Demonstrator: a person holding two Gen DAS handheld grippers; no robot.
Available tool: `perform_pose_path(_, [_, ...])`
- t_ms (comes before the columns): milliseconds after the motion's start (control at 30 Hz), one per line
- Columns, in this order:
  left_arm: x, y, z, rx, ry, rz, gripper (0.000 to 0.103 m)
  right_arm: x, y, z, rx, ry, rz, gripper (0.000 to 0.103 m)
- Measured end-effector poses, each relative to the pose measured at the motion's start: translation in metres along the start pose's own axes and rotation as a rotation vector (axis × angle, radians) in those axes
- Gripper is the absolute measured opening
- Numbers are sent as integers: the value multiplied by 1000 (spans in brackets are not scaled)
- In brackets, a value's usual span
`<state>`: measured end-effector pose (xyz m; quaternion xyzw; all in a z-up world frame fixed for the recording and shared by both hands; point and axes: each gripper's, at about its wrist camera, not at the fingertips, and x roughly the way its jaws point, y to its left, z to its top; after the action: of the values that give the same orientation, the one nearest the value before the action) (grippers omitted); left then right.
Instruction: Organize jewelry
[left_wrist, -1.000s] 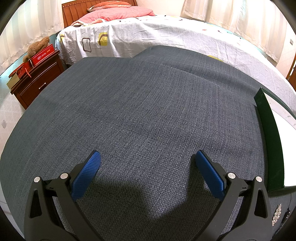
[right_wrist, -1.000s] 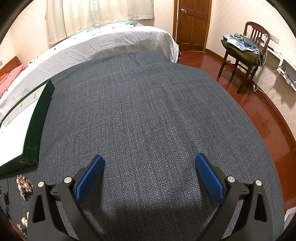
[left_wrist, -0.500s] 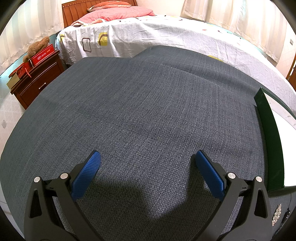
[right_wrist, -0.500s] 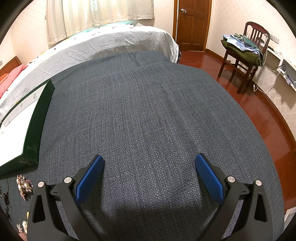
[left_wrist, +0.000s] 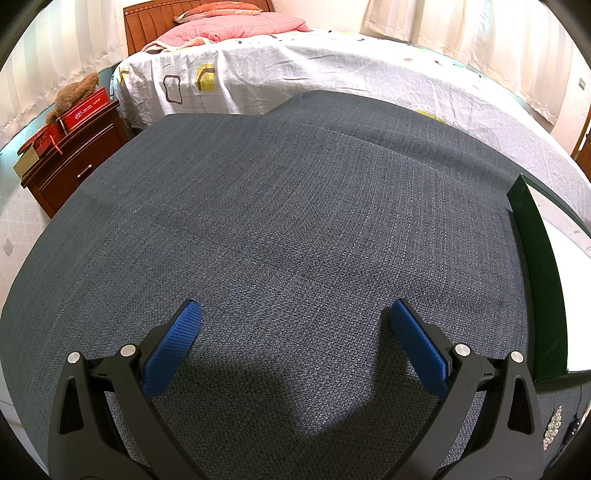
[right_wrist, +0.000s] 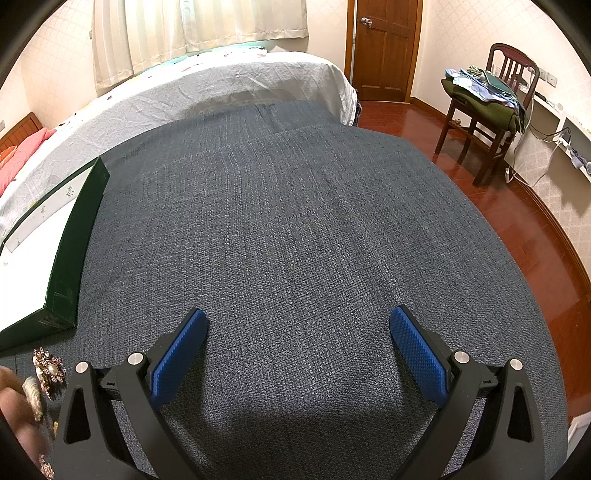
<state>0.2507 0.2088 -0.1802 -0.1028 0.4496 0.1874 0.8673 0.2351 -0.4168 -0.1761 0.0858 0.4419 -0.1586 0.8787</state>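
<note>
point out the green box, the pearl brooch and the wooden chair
green box (right_wrist: 70, 251), right wrist view, dark outer side wall
pearl brooch (right_wrist: 48, 371), right wrist view, its jewelled middle
wooden chair (right_wrist: 511, 66), right wrist view, slatted backrest

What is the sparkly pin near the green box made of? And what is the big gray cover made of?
The sparkly pin looks like dark metal set with small colored stones and a pearly bead; real or imitation, I cannot tell. The gray cover looks like coarse woven fabric: a matte, criss-cross thread texture shows. The green box seems to be cardboard with a smooth dark green outside and a white inside.
</note>
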Motion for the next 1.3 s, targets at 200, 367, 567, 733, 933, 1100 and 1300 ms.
perform_pose_path(200, [0,0,0,0,0,0,100,0,0,0,0,0,0,97])
perform_pose_path(367, [0,0,0,0,0,0,100,-1,0,-1,0,0,1,97])
perform_pose_path(567, [-1,-1,0,0,0,0,100,0,0,-1,0,0,1,97])
perform_pose_path(733, [-1,-1,0,0,0,0,100,-1,0,-1,0,0,1,97])
perform_pose_path(933, [-1,-1,0,0,-1,0,100,0,0,-1,0,0,1,97])
perform_pose_path(1100, [-1,0,0,0,-1,0,100,-1,0,-1,0,0,1,97])
perform_pose_path(1300, [-1,-1,0,0,-1,0,100,0,0,0,0,0,1,97])
